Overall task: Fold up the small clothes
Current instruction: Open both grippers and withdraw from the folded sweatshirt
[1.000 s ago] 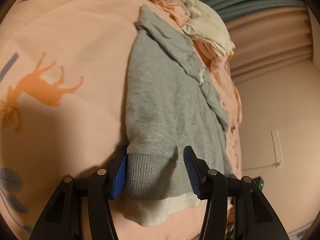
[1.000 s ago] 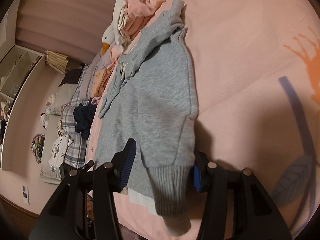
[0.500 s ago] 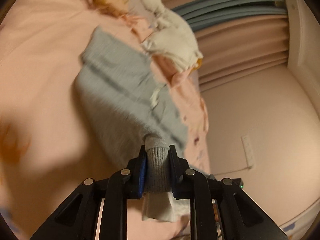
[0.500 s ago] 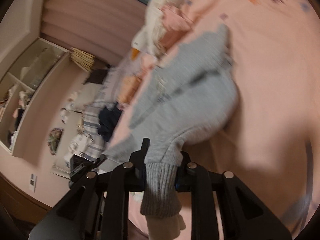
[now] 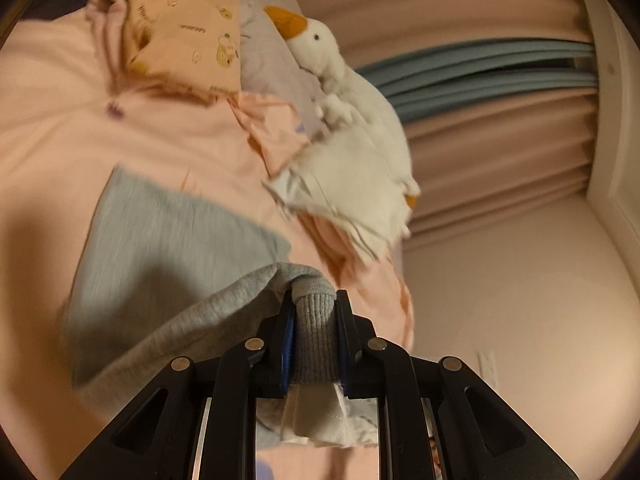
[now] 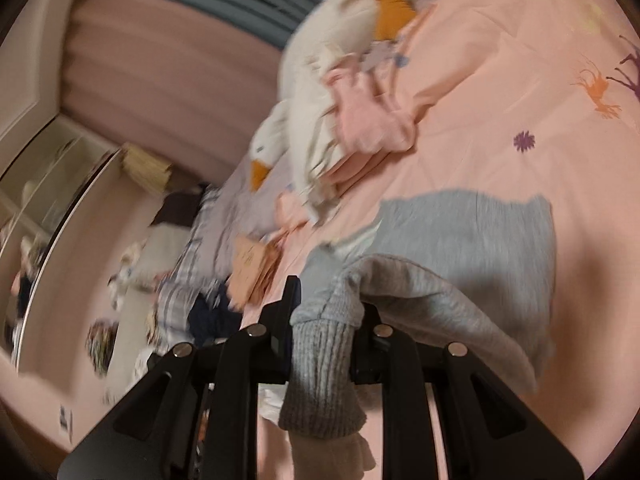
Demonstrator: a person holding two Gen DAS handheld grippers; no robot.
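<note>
A small grey sweater [image 5: 168, 240] lies on a pink bedsheet [image 5: 60, 112], its near end lifted and curling back over the flat part. My left gripper [image 5: 314, 312] is shut on the ribbed hem at one corner, with a white inner layer hanging below. In the right wrist view the same sweater [image 6: 472, 232] shows, and my right gripper [image 6: 326, 312] is shut on the other ribbed hem corner, which droops between the fingers.
A white plush goose [image 5: 352, 152] lies just beyond the sweater, also in the right wrist view [image 6: 320, 92]. Folded orange and pink clothes [image 5: 184, 36] sit past it. Pleated curtains [image 5: 500, 152] and a wall are behind. Shelves and more clothes [image 6: 192, 280] are at left.
Both grippers closed on the ribbed hem corners, then lifted them and carried them forward over the sweater toward the goose. The sweater's visible flat part got shorter.
</note>
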